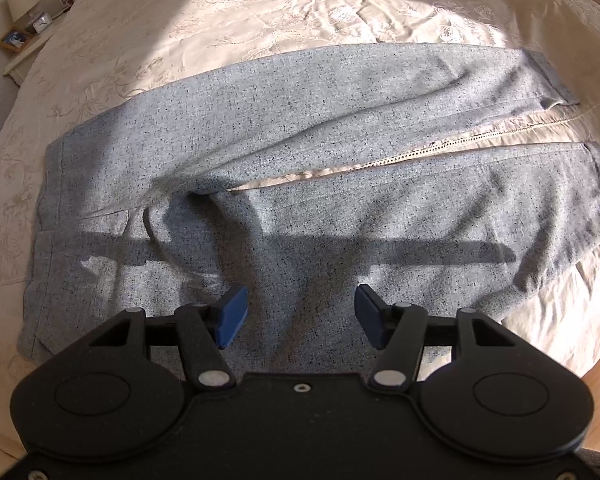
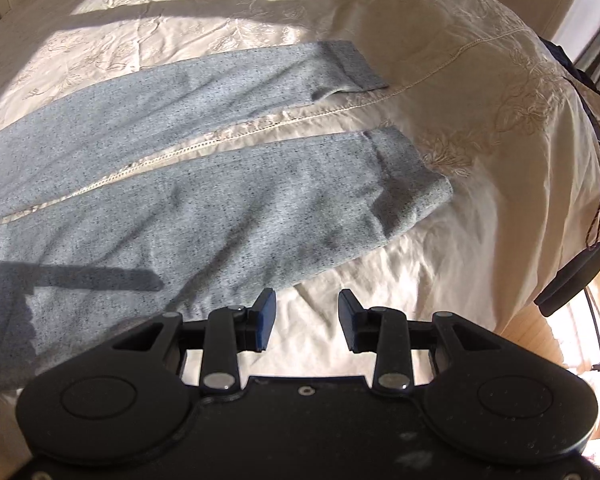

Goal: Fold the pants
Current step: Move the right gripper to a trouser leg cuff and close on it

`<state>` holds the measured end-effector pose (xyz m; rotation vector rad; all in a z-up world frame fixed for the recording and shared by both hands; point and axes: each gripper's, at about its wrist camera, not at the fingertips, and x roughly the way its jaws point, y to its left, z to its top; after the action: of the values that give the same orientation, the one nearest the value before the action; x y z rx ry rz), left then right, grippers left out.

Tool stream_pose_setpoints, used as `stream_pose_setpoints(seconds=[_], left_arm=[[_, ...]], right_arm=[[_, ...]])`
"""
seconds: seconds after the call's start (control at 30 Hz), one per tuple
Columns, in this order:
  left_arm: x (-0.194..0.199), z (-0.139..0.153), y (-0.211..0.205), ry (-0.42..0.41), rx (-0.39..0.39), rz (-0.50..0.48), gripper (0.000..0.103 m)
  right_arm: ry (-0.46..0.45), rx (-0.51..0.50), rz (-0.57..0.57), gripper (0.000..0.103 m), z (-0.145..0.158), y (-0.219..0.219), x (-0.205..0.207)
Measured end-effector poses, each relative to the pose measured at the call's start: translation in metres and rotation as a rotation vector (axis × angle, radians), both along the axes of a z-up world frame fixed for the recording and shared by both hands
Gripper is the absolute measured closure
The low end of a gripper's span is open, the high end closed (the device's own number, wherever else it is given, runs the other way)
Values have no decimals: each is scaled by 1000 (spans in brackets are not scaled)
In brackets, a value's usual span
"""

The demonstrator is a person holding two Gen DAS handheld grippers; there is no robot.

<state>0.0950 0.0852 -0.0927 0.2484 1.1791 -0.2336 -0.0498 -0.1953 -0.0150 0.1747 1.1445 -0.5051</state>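
Grey speckled pants (image 1: 300,152) lie flat on a cream embroidered bedspread (image 1: 260,12), waistband at the left, both legs spread apart toward the right. My left gripper (image 1: 298,312) is open and empty, hovering above the near leg close to the crotch. In the right wrist view the two pant legs (image 2: 188,200) run from the left to their cuffs at mid-frame. My right gripper (image 2: 305,320) is open and empty, above the bedspread (image 2: 440,60) just beside the near leg's lower edge.
A bedside table (image 1: 24,44) with a lamp, a clock and a framed photo stands at the far left. The bed's edge falls away at the right, with wooden floor (image 2: 532,336) and a dark strap or bag (image 2: 580,272) beyond it.
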Motion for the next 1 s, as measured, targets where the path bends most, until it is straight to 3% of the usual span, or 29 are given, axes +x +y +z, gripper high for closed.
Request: stream_pose_setpoints(seconds=[0.2,0.4,0.63,1.0], left_arm=[[-3,-5,-28,19,37,77,41],[-8,-6,-62,52,50,173,41],[-15,-2,-104,40,79,201,41],[-25,3,-133,35,133,221,41]], right_arm=[[24,-18,-38,66,-15,-65,5],[54,36,-36,66,-41,-125,18],[59,72,-5,66,-65,-171,37],[20,123,-1,66,-97,-215,76]])
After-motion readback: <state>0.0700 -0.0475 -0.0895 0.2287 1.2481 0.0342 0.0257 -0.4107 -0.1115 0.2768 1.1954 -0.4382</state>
